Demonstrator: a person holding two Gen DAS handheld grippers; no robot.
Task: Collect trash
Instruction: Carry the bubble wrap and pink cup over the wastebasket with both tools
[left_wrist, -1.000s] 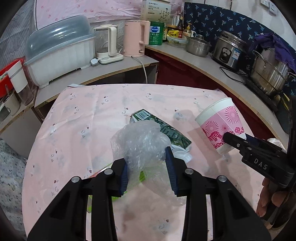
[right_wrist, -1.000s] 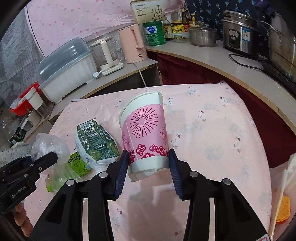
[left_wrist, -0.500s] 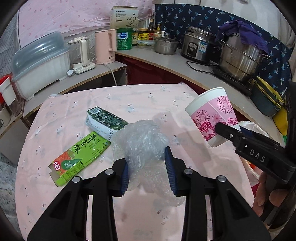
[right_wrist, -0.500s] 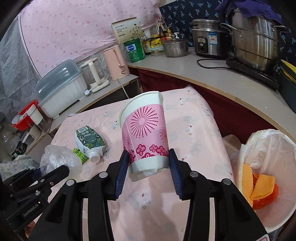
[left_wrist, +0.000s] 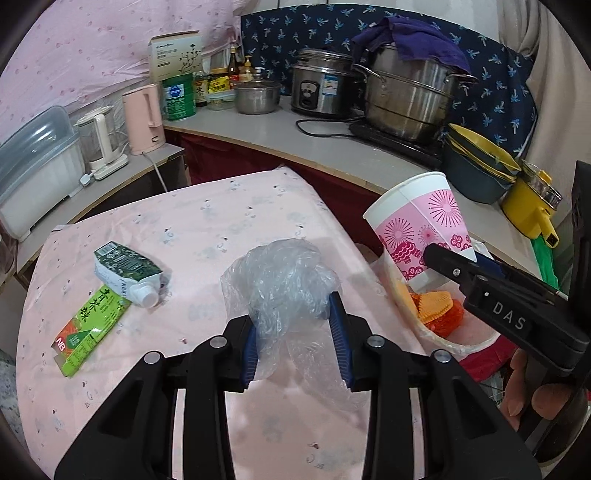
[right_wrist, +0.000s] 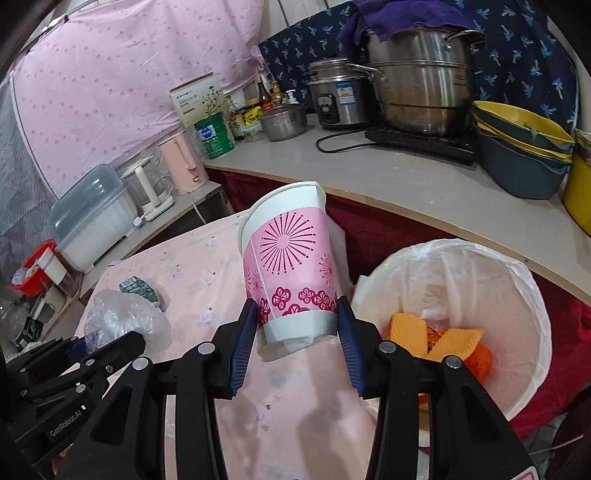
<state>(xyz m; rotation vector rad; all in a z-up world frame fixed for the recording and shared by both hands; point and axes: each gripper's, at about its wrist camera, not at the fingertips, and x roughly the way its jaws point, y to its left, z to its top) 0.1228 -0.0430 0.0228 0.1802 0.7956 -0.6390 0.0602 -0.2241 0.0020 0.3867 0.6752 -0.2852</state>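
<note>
My left gripper (left_wrist: 295, 332) is shut on a crumpled clear plastic bag (left_wrist: 284, 280), held above the pink tablecloth (left_wrist: 207, 225). My right gripper (right_wrist: 297, 332) is shut on the base of a pink and white paper cup (right_wrist: 288, 266), tilted, near the table's right edge. In the left wrist view the cup (left_wrist: 421, 229) hangs over the bin. The white-lined trash bin (right_wrist: 517, 295) stands beside the table at the right, with orange scraps inside. A green and white carton (left_wrist: 125, 266) and a flattened green box (left_wrist: 88, 328) lie on the table at the left.
A curved counter (left_wrist: 295, 136) runs behind the table, carrying a pink kettle (left_wrist: 142, 118), a rice cooker (left_wrist: 321, 85), a large steel pot (left_wrist: 410, 96), stacked bowls (right_wrist: 524, 151) and a dish box (left_wrist: 33, 162). A person's hand (left_wrist: 532, 387) grips the right tool.
Both grippers have swung to the right across the table with their loads. The trash bin has come into view, and the carton and green box now lie off to the left.
</note>
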